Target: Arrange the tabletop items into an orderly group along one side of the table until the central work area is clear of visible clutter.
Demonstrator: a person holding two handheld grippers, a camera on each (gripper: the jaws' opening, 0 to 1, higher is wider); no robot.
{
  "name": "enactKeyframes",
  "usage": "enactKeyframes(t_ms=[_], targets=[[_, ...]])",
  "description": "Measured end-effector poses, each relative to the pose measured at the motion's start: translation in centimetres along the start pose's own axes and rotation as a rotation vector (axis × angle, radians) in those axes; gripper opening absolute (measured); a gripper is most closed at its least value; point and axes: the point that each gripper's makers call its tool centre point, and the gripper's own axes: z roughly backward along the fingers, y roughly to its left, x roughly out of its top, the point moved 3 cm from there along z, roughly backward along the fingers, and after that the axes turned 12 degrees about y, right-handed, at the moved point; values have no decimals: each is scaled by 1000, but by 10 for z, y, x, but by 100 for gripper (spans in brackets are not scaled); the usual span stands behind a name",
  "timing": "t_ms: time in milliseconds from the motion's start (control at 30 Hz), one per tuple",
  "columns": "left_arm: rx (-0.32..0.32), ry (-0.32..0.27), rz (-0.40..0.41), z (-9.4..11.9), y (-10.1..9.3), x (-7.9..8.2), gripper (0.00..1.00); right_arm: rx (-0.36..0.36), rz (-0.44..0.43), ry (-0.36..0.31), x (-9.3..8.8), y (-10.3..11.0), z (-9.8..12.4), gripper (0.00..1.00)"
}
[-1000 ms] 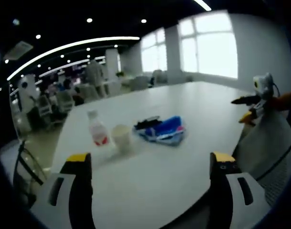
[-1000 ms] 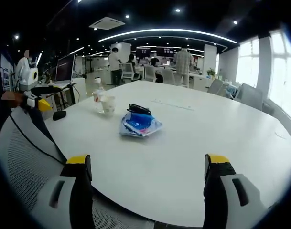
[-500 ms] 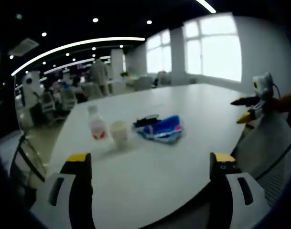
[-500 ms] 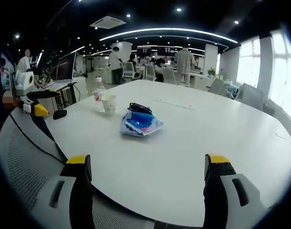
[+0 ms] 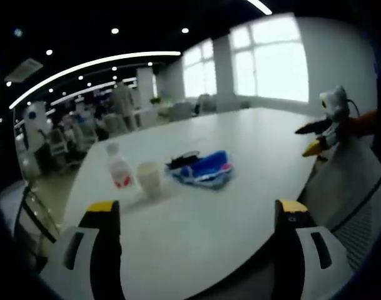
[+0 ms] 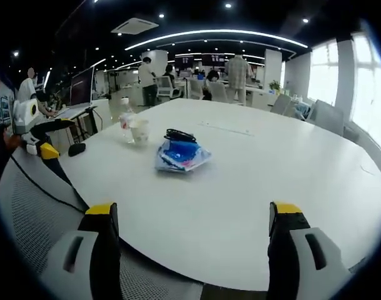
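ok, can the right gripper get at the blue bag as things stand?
Probably yes. The right gripper is open with nothing in it, and bare white table lies between it and the blue bag. The cup and bottle stand off to the side.

Left gripper (image 5: 195,215): fingers (image 5: 104,215) spread wide, holding nothing. Right gripper (image 6: 195,219): fingers (image 6: 285,219) likewise parted and empty; both held level.
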Motion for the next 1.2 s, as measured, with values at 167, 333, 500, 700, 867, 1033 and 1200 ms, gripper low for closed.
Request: enactKeyframes(t_ms=[167, 333, 500, 700, 867, 1033, 1200], targets=[[-7, 4, 7, -1, 0, 0, 100, 6, 32, 18, 8, 1, -1, 100], [-21, -19, 32, 0, -1, 2, 100, 12, 52, 7, 21, -1, -3, 100], [-19, -36, 23, 1, -1, 5, 100, 29, 90, -9, 38, 2, -7, 100], [-43, -47, 37, 1, -5, 6, 100, 72, 187, -15, 59, 12, -18, 100], [-66, -46, 33, 1, -8, 6, 100, 101, 270, -18, 76, 20, -30, 100], [-74, -46, 43, 0, -9, 5, 100, 98, 324, -34, 89, 23, -42, 99], [-64, -46, 57, 0, -7, 4, 100, 98, 355, -69, 107, 27, -57, 97]])
